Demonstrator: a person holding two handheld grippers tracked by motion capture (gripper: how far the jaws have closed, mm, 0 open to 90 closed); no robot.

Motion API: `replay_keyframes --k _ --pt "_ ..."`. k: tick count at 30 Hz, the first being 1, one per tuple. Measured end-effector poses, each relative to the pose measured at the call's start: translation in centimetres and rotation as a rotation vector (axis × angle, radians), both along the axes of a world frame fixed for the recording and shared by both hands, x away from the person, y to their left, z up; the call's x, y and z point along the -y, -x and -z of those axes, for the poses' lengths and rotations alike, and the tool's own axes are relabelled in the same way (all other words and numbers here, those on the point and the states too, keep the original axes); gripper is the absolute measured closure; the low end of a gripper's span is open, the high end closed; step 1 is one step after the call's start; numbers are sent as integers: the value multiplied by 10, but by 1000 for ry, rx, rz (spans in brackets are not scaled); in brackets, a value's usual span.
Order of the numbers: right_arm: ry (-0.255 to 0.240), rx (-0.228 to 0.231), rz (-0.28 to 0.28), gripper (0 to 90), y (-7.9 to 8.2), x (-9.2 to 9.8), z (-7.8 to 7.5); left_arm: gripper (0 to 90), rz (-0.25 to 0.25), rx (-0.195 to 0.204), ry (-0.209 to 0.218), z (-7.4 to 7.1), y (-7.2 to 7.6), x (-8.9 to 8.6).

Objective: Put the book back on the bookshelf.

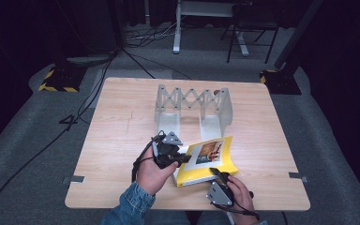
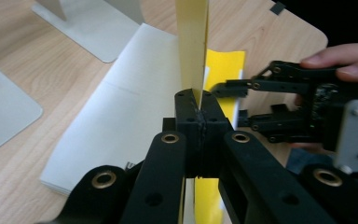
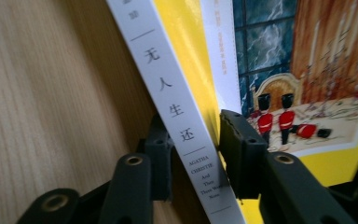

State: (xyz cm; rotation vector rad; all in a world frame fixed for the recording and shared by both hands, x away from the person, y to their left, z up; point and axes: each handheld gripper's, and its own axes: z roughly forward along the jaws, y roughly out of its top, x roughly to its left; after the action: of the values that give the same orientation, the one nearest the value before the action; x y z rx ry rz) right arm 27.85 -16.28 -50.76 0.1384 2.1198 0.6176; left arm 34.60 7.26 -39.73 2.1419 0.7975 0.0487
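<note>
From my remote seat, the yellow book point(image 1: 206, 161) lies on the table point(image 1: 117, 131) just in front of the grey metal book rack point(image 1: 192, 105). At the book's left edge, my left gripper point(image 1: 178, 158) is clamped tight on the raised front cover. At its near edge, my right gripper point(image 1: 218, 174) seems to pinch the white spine point(image 3: 177, 112), jaws nearly closed.
</note>
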Motion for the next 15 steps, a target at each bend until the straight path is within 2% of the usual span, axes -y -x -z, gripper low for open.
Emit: replay_keyframes --k 1,2,3,6,8,10,11,12,13,14,15 --pt "24 11 -12 688 1 -1 -3 859 -8 15 -8 0 -1 -2" --pt "24 12 -13 697 2 -1 -5 818 -30 35 -10 0 -1 -3" --pt "24 12 -13 697 2 -1 -5 818 -60 54 -23 0 0 -5" --pt "7 13 -21 716 2 1 -12 677 -112 54 -16 3 -1 -13" --pt "-17 19 -16 735 3 3 -20 627 -151 57 -36 5 0 -19" --pt "-34 5 -12 746 3 3 -23 601 -166 62 -4 8 2 -24" --pt "-48 -7 -13 758 3 4 -25 545 -178 71 12 9 3 -27" --pt "-69 -18 -9 762 3 4 -29 456 -198 96 26 9 5 -31" --pt "-69 -18 -9 762 3 4 -29 456 -210 109 33 9 6 -36" --pt "-89 -21 -2 763 3 5 -33 399 -227 124 38 10 7 -40" --pt "-89 -21 -2 763 3 5 -33 399 -240 139 44 11 8 -46"
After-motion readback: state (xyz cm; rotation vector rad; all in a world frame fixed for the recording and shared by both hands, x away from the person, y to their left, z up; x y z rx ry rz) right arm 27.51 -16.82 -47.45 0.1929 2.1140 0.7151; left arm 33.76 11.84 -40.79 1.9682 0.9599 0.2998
